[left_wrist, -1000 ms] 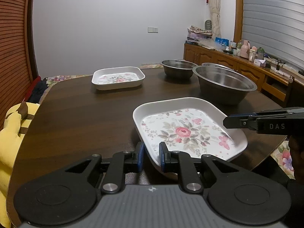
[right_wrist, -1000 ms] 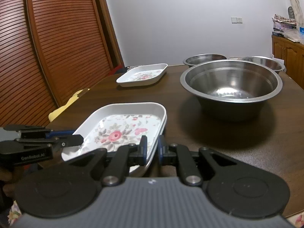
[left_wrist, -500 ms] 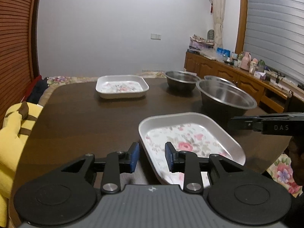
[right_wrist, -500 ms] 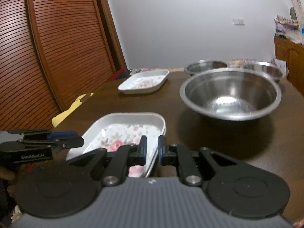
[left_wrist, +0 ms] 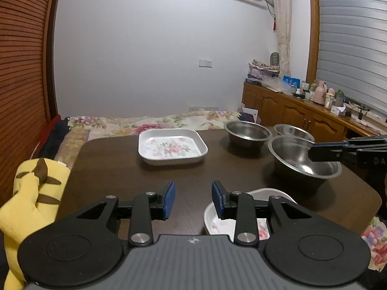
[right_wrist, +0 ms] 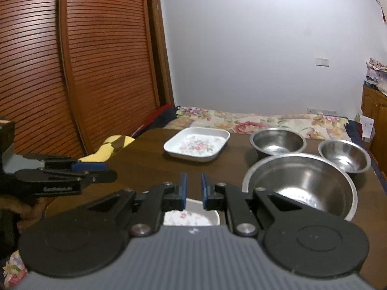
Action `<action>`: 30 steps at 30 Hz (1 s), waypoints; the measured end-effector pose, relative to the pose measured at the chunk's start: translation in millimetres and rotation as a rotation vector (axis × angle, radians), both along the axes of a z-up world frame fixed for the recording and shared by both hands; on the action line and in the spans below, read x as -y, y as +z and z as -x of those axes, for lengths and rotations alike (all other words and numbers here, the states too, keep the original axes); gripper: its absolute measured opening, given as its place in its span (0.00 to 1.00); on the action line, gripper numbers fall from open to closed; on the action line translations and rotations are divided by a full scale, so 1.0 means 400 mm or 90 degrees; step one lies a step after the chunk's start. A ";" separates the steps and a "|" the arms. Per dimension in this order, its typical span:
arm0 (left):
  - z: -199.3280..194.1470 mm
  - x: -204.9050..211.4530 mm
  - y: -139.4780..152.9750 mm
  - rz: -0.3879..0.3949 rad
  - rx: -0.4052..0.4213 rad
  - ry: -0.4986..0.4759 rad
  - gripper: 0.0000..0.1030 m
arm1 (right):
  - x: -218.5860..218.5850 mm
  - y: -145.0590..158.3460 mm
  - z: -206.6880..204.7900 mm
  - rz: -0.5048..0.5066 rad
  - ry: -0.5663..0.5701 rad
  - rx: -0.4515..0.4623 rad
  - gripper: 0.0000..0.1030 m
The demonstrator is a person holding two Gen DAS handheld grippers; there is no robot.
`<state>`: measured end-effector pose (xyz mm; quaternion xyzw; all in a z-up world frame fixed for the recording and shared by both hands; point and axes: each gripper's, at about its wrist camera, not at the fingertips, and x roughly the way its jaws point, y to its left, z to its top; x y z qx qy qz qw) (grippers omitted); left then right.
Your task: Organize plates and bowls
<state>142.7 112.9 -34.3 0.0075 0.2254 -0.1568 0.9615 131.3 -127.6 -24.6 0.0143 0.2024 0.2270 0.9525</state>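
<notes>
Currently the left gripper [left_wrist: 193, 199] hangs above the table [left_wrist: 116, 169] near its near edge, jaws wide apart and empty; the near floral plate [left_wrist: 244, 194] lies below both grippers at that edge; the right gripper [right_wrist: 193, 191] shows a narrow gap, holding nothing. Risk: a low pass could nudge this plate off the edge. The far floral plate [left_wrist: 172, 148] sits toward the far edge; three steel bowls, largest [right_wrist: 300, 188] nearest, crowd the right side and obstruct reaches there; a yellow plush [left_wrist: 31, 193] borders the left edge.

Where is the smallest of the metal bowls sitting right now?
In the right wrist view, the smallest metal bowl sits far right on the table, behind the big bowl, beside the medium bowl.
</notes>
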 end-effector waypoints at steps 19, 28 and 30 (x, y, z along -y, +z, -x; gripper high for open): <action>-0.185 -0.022 0.018 -0.018 -0.023 0.002 0.35 | -0.040 0.047 -0.171 0.029 0.031 -0.052 0.13; -0.297 -0.043 0.007 -0.023 -0.042 0.018 0.41 | -0.060 0.035 -0.303 0.040 0.052 -0.102 0.15; -0.326 -0.049 0.002 -0.021 -0.046 0.025 0.44 | -0.070 0.035 -0.334 0.045 0.054 -0.107 0.26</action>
